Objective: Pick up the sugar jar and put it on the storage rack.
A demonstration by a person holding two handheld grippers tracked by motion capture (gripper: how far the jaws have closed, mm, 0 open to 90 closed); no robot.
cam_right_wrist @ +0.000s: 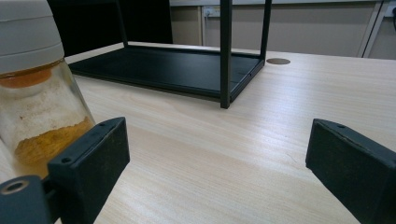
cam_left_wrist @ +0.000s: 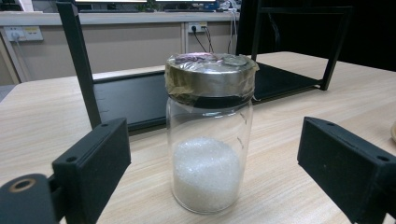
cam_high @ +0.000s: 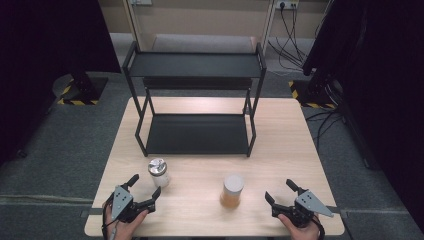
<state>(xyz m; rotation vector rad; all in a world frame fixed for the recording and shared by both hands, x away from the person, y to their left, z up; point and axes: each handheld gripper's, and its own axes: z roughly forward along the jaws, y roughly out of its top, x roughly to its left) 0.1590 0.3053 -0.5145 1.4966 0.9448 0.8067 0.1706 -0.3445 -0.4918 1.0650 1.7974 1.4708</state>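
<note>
- Glass jar with a silver lid (cam_left_wrist: 209,135), part full of white granules, upright on the wooden table (cam_high: 280,145), squarely between the jaws of the left gripper (cam_high: 144,192) but touching neither.
- Same silver-lidded jar seen from above just ahead of that gripper, in front of the left end of the rack.
- Second jar with a pale lid (cam_high: 232,191), amber powder inside, upright near the table's front middle, well apart from the first.
- In the right gripper view, amber jar off to the left, just beyond the left jaw rather than between the two.
- Left gripper spread wide, holding nothing.
- Right gripper (cam_high: 280,192) likewise spread wide and empty, resting low at the front right of the table.
- Black two-tier metal rack (cam_high: 195,132) behind both jars, both shelves bare.
- Judged as the very start: nothing gripped, nothing lifted, nothing shelved.
- Left to do, most likely: closing on each jar, lifting, and setting both on the rack.
</note>
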